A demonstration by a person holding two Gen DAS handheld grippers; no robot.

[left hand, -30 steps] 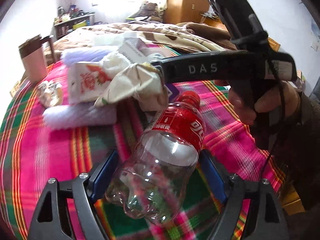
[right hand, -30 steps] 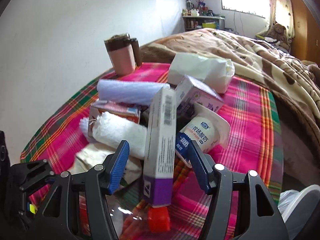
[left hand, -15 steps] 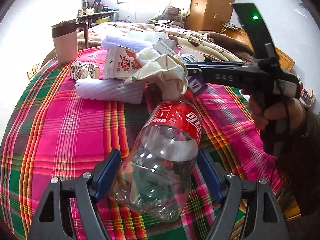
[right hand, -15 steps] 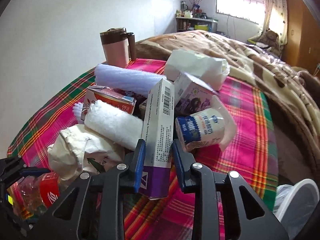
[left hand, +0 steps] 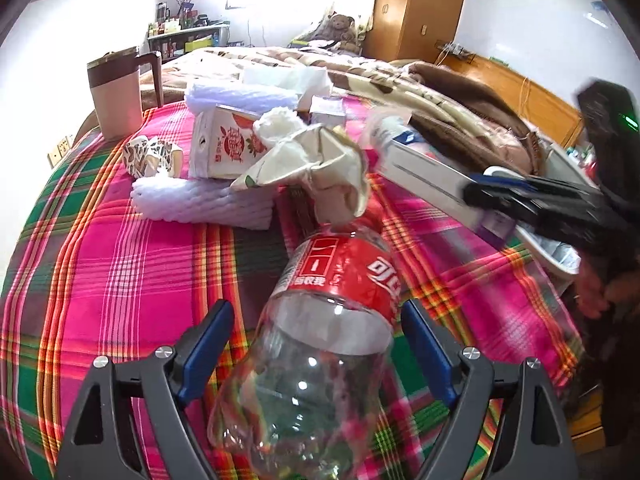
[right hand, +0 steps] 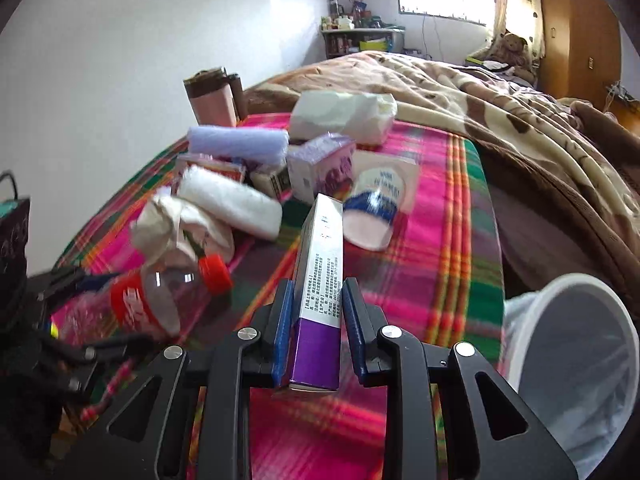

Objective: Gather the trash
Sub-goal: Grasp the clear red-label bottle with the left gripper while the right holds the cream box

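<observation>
A clear plastic bottle [left hand: 340,280] with a red label lies on the plaid cloth [left hand: 120,264] between the fingers of my left gripper [left hand: 318,312]. Its jaws are opening, and there is a gap at each blue pad. From the right wrist the same bottle [right hand: 136,304] shows its red cap. My right gripper [right hand: 318,292] is shut on a long white and purple box [right hand: 320,264], held clear of the pile. The box [left hand: 424,176] also appears at the right of the left wrist view.
A trash pile sits ahead: crumpled paper [left hand: 320,168], a strawberry carton [left hand: 224,148], foam sheets [left hand: 204,204], a yoghurt cup [right hand: 376,204], a small purple box [right hand: 324,168], a tissue pack [right hand: 340,120]. A pink mug [left hand: 116,96] stands far left. A white lined bin [right hand: 576,360] is at lower right.
My right gripper shut on the long box and drew it back out of the pile. The bottle stays between the left fingers, which have drawn back slightly from the pile.
</observation>
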